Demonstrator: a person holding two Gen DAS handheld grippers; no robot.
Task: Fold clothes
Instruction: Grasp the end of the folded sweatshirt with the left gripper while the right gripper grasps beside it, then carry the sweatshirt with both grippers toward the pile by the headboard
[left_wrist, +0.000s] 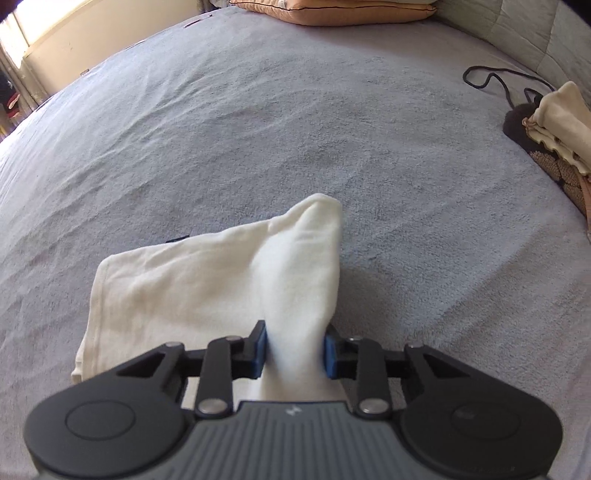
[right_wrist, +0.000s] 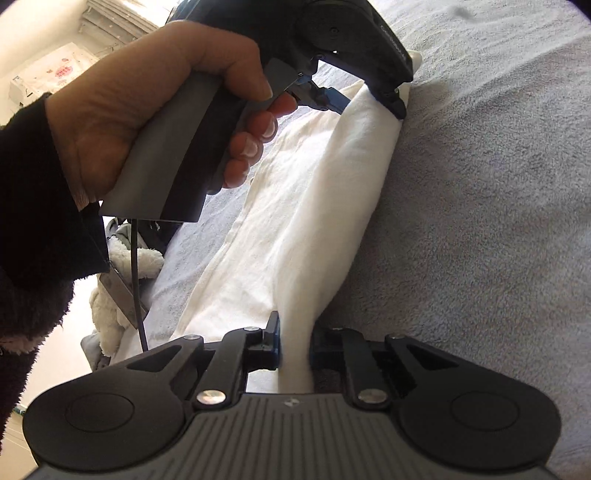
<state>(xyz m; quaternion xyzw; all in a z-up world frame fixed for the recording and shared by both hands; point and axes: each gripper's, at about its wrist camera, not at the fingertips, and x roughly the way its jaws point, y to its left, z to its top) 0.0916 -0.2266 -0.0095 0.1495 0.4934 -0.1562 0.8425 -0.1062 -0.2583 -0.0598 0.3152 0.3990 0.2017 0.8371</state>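
Below, we see the left gripper (left_wrist: 294, 350) at 6 o'clock of its own view, its blue pads (left_wrist: 259, 350) drawn in against a raised fold of the white garment (left_wrist: 177, 280); the jaws stand narrow, with cloth filling the whole gap. From the pinch the fold rises toward 12 o'clock and ends in a rounded peak, while the rest of the garment lies flat toward 9 o'clock, its hemmed left edge running straight down the grey bedspread (left_wrist: 258, 129). Bare bedspread spreads wide from 10 to 2 o'clock. Toward 3 o'clock sits a pile of clothes (left_wrist: 554, 125) with a black cord (left_wrist: 491, 79) looping just beside it, and an orange pillow (left_wrist: 332, 13) lies at 12 o'clock along the far edge of the bed. In the right wrist view, the right gripper (right_wrist: 295, 349) likewise closes its pads narrowly on a twisted ridge of the garment at 6 o'clock; that ridge runs taut to 1 o'clock, where the left gripper clamps its other end. A hand (right_wrist: 155, 110) in a dark fleecy sleeve (right_wrist: 33, 221) grips that tool's handle at 10 o'clock. Open bedspread fills the side from 2 to 5 o'clock.
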